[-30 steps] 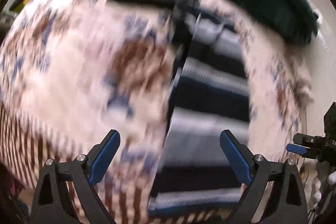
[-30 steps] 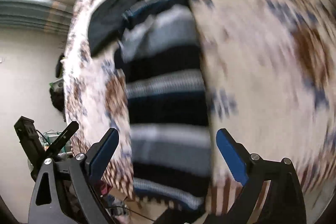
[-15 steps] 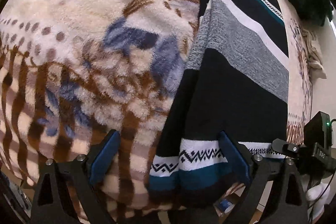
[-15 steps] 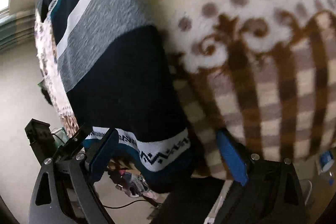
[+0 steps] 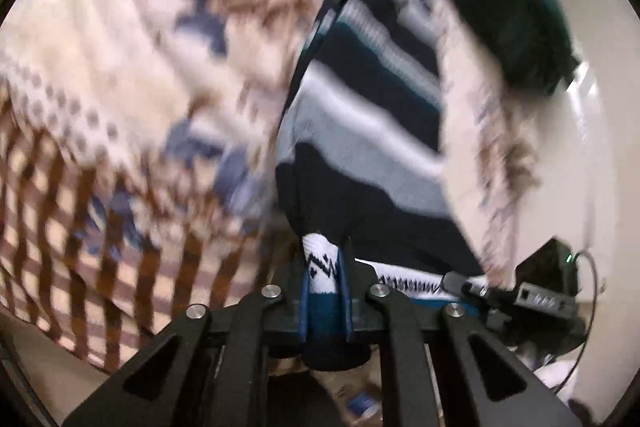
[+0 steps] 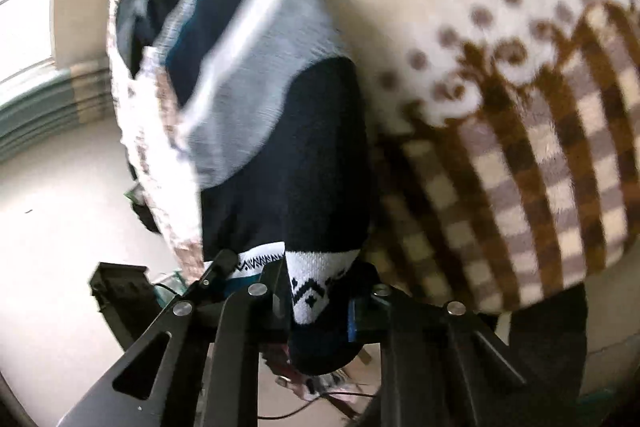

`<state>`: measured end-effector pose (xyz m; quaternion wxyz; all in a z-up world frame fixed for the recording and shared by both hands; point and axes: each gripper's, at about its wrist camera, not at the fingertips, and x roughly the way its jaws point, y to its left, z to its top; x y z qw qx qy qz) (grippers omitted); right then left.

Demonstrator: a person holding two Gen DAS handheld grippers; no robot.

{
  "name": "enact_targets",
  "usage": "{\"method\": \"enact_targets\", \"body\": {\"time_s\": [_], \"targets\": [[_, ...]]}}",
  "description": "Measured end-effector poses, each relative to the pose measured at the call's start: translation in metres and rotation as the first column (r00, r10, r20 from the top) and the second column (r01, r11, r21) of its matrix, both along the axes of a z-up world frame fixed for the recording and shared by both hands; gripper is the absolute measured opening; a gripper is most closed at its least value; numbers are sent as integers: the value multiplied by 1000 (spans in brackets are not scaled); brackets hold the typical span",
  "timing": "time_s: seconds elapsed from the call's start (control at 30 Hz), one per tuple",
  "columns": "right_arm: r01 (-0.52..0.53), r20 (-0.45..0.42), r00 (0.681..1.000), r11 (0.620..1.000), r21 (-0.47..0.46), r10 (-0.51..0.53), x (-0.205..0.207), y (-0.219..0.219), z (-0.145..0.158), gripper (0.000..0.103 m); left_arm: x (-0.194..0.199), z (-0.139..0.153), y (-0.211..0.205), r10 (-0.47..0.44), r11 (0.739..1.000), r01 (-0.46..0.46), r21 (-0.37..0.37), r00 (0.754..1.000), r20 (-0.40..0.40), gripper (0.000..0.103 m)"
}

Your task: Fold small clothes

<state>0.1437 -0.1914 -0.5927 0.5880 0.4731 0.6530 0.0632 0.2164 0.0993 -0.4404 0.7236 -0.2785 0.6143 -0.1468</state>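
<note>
A small knit sweater (image 5: 360, 147) with navy, grey and white stripes lies flat on a fleece blanket (image 5: 120, 87) that has brown checks and blue flowers. My left gripper (image 5: 324, 267) is closing its jaws on one corner of the patterned white hem, and the cloth is pinched between the pads. In the right wrist view the same sweater (image 6: 280, 147) runs away from me over the blanket (image 6: 500, 107). My right gripper (image 6: 316, 287) is closing on the other hem corner, with the cloth bunched between its pads. Each gripper's body shows at the edge of the other's view.
A dark teal cloth (image 5: 500, 7) is heaped at the blanket's far end beyond the sweater. The blanket's edge drops off just under both grippers. A pale wall and a window (image 6: 24, 7) lie to the side, with cables and small items on the floor below.
Both grippers, wide open over the hem half a second ago, have closed onto its two corners. The views have pulled back and the hem is bunched and lifted off the blanket's edge.
</note>
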Motion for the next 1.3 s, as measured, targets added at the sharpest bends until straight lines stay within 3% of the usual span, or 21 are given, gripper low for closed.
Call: {"method": "enact_targets", "body": {"time_s": [0.2, 0.33, 0.43, 0.57, 0.7, 0.77, 0.83, 0.87, 0.9, 0.93, 1.0, 1.07, 1.13, 1.3], "targets": [[-61, 155, 985, 997, -55, 68, 49, 14, 93, 18, 72, 78, 4, 56, 996, -42, -85, 982, 179, 9], [-73, 273, 957, 993, -95, 97, 129, 5, 151, 18, 151, 110, -3, 78, 994, -57, -89, 962, 261, 10], [-67, 339, 935, 990, -124, 106, 193, -5, 175, 18, 210, 112, -11, 90, 995, -72, -73, 954, 287, 10], [-69, 382, 916, 985, -159, 126, 290, -24, 187, 18, 293, 93, -25, 108, 994, -102, -38, 951, 289, 10], [-72, 378, 914, 977, -201, 145, 397, -38, 168, 18, 379, 51, -38, 126, 991, -131, 2, 960, 251, 11], [-74, 370, 916, 972, -224, 155, 441, -40, 153, 18, 420, 20, -40, 134, 990, -141, 21, 972, 192, 14], [-79, 354, 921, 967, -241, 164, 490, -45, 129, 20, 447, -12, -37, 164, 985, -170, 40, 979, 120, 28], [-91, 325, 931, 967, -236, 167, 512, -47, 112, 20, 450, -19, -34, 181, 982, -185, 27, 978, 105, 34], [-117, 269, 946, 966, -231, 179, 536, -50, 90, 28, 450, -26, -30, 203, 978, -206, 24, 975, 85, 57], [-134, 238, 952, 964, -231, 190, 549, -52, 75, 49, 448, -30, -25, 224, 974, -225, 10, 972, 72, 81], [-135, 236, 953, 961, -241, 193, 559, -57, 61, 71, 433, -28, -17, 244, 970, -242, -22, 967, 81, 83], [-132, 275, 943, 968, -213, 189, 558, -64, 59, 72, 411, -22, -10, 267, 963, -263, -52, 960, 88, 83], [-141, 294, 936, 972, -187, 192, 550, -72, 59, 83, 377, -10, -6, 296, 955, -291, -62, 948, 119, 83], [-177, 290, 922, 947, -267, 255, 503, -92, 64, 83, 277, 3, -14, 336, 940, -342, 17, 931, 141, 83]]}}
